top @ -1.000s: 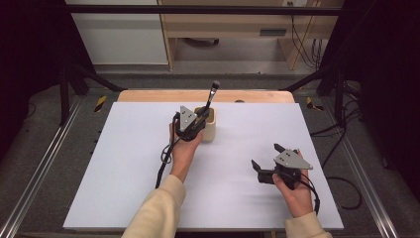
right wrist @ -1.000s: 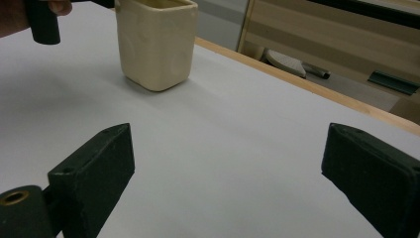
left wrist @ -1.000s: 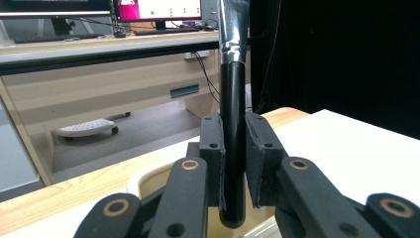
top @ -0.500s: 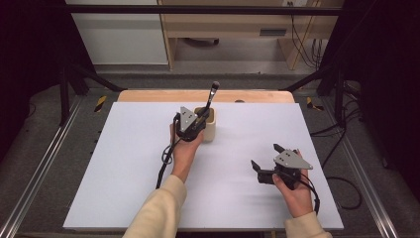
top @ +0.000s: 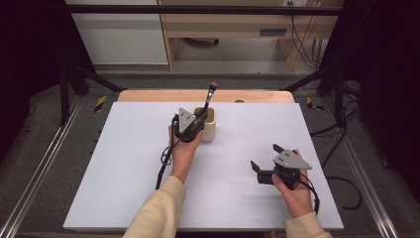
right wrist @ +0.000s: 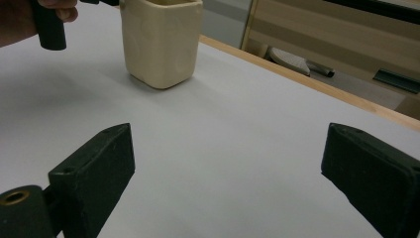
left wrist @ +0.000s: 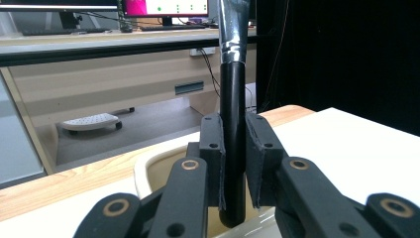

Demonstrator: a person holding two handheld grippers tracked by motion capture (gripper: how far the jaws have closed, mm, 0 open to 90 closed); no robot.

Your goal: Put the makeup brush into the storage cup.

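My left gripper has its fingers clamped on the brush, a light, stiff, slick-handled thing best held low on its black handle, standing in the cup on the bench, while my right gripper rests wide open and empty.

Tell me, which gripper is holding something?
The left gripper: its jaws pinch the black brush handle over the cream cup. The right gripper is open, empty.

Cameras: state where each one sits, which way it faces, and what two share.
High view: above the table, looking forward and down; both forearms, both grippers.
Left gripper view: on the left gripper, jaws shut on the black brush handle over the cream cup.
Right gripper view: on the right gripper, jaws open.
All share the cream cup.
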